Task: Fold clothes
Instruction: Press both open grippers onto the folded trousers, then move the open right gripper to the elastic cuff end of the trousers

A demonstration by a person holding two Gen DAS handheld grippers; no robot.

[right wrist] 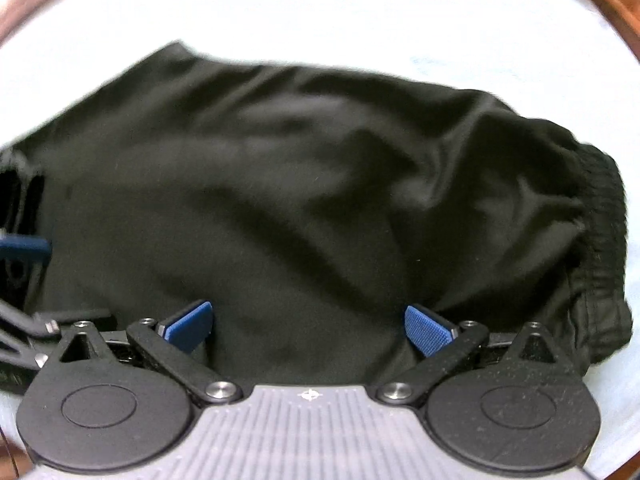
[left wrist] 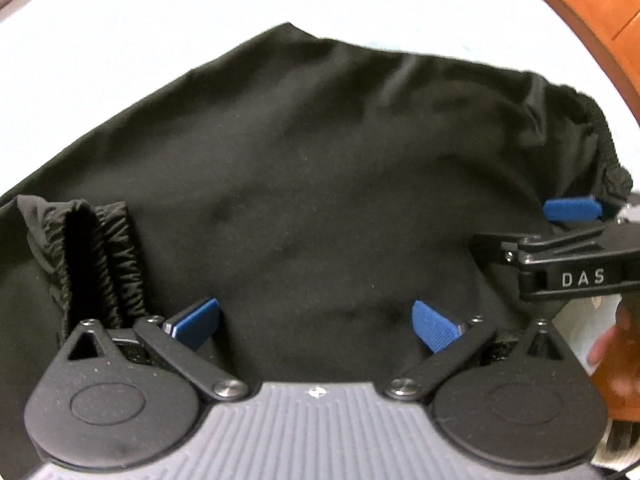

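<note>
— What's nearest to you there?

— The left gripper (left wrist: 316, 324), pointing down at the cloth, its blue pads (left wrist: 434, 325) spread as wide as they go, nothing pinched between them. Same with the right gripper (right wrist: 310, 326): jaws wide apart, only fabric lying under the gap.

— And the garment itself?

— A black garment (left wrist: 304, 168), thin and slightly shiny, lying in a soft heap on the white surface (left wrist: 160, 8). It looks folded over on itself, with shallow creases running across the top.

— Any detail on it?

— On the near left, seen from the left wrist, a gathered elastic band (left wrist: 96, 256) stands up in a loop just beside the left gripper. On the right side there's another ruched, elastic edge (right wrist: 600, 216), bunched and darker than the rest.

— Where do the two tools sit relative to each other?

— Side by side over the near edge of the cloth; the right one pokes in at the right of the left wrist's view.

— And beyond?

— Bare white surface past the garment, then a brown wooden edge (left wrist: 580, 0) at the far right.
</note>
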